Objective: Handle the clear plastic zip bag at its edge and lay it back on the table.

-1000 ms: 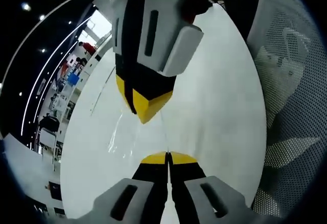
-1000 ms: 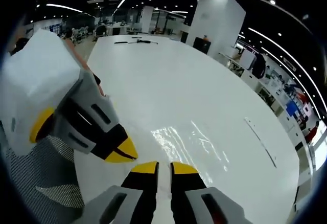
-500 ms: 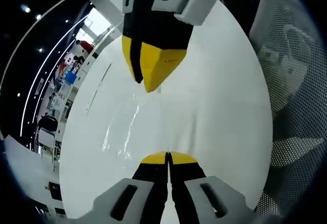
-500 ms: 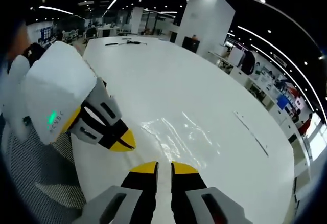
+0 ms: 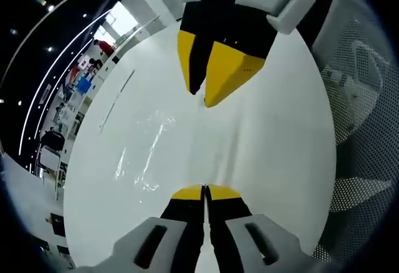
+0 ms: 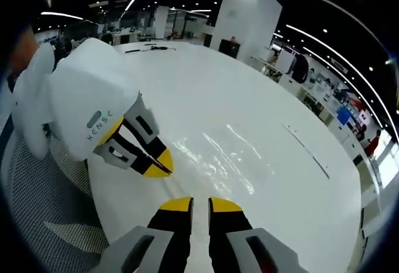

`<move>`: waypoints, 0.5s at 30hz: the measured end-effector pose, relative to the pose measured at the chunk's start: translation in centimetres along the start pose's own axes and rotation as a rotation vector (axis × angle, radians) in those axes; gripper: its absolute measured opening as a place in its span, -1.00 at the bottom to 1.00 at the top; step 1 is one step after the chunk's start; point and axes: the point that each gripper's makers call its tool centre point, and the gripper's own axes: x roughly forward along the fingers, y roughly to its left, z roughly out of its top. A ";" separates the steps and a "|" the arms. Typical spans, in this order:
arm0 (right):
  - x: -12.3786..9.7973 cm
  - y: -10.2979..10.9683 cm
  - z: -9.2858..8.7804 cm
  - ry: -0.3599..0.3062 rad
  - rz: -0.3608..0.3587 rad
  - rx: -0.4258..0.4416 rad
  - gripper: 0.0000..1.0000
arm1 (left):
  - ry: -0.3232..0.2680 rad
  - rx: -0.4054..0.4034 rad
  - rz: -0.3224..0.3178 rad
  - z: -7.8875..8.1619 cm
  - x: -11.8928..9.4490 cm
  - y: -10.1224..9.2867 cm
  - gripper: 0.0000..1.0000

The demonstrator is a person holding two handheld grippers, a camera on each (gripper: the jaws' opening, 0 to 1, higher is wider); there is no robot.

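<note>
Flat on one table (image 6: 262, 86), one bag (image 6: 215, 161); left tool (image 5: 204, 190) closed empty, right tool (image 6: 201, 203) narrow.

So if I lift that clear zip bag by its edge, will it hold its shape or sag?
Likely sag: the clear zip bag lies flat on the white table with wrinkled glare, suggesting thin, floppy film. It looks empty, so probably very light. The glossy surface may slip unless the left tongs, jaws together at its edge, grip firmly.
</note>
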 end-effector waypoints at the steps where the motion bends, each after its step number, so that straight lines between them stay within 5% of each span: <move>1: 0.0 0.0 0.1 -0.002 0.000 0.001 -0.89 | 0.000 0.000 -0.002 0.1 -0.1 -0.1 -1.00; 15: 0.7 0.0 0.2 -0.029 0.016 0.110 -0.86 | -0.025 -0.076 -0.019 0.1 -1.3 -0.3 -0.89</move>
